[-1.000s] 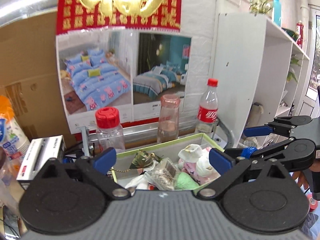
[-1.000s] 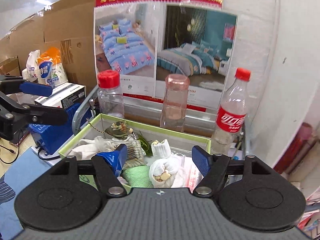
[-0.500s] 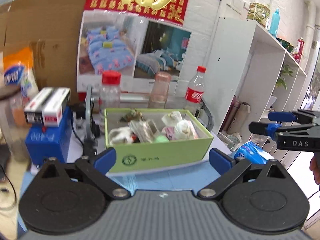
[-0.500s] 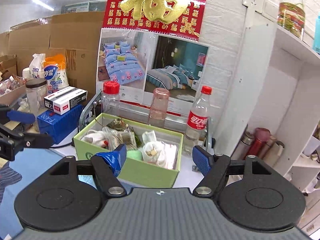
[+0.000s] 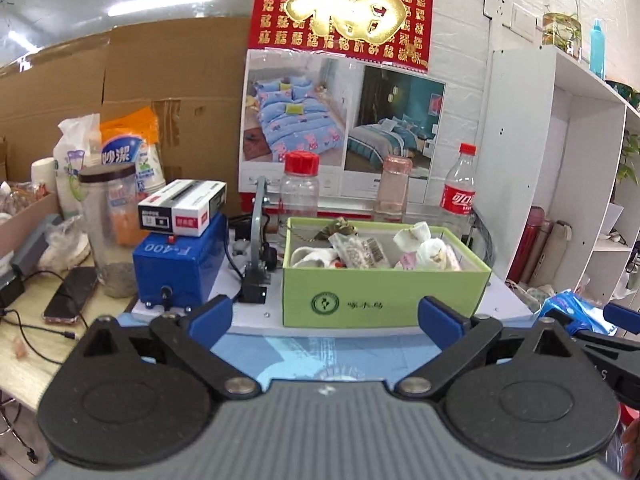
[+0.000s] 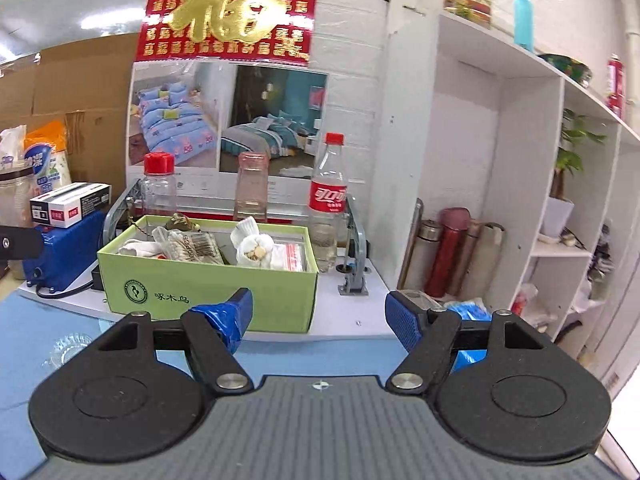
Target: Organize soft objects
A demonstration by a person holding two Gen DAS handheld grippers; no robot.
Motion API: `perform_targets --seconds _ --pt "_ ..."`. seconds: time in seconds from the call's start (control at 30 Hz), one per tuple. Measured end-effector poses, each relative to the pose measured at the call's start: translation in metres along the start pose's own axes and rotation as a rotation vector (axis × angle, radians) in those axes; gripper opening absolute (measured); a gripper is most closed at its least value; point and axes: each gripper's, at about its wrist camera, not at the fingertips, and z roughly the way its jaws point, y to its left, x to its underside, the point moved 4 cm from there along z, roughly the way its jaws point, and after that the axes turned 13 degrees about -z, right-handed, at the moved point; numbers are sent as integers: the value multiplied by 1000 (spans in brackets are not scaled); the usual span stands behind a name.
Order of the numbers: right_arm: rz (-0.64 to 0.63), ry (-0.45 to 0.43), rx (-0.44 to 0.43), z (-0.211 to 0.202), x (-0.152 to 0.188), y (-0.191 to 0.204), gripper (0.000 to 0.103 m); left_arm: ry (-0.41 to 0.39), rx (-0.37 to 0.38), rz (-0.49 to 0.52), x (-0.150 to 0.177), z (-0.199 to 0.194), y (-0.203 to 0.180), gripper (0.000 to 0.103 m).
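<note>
The left gripper [image 5: 325,316] points slightly downward at the green box [image 5: 384,292], short of its front wall, jaws spread wide with nothing between them. The right gripper [image 6: 319,312] faces the same box's near right corner, also short of it, tilted slightly down, jaws parted and empty. Blue tape wraps its left fingertip [image 6: 224,320].

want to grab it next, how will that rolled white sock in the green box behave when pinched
The rolled sock will probably squash under the pads, since it looks like soft bunched cloth. It likely weighs little for its bulk. It sits loose atop other items in the box, so it may unroll or drag the plastic bag beside it.
</note>
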Motion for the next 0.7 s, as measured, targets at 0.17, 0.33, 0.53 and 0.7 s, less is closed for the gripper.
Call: perform_targets --seconds 0.17,0.33,0.53,0.7 --pt "46 13 64 -10 25 3 59 28 -16 49 33 2 -4 98" --pt "85 17 80 -17 41 -4 59 93 22 34 62 8 -4 98" --pt "193 8 57 -27 61 -13 59 156 7 47 91 13 0 98" --pt "260 53 49 -25 70 -17 60 181 -8 29 101 14 6 98"
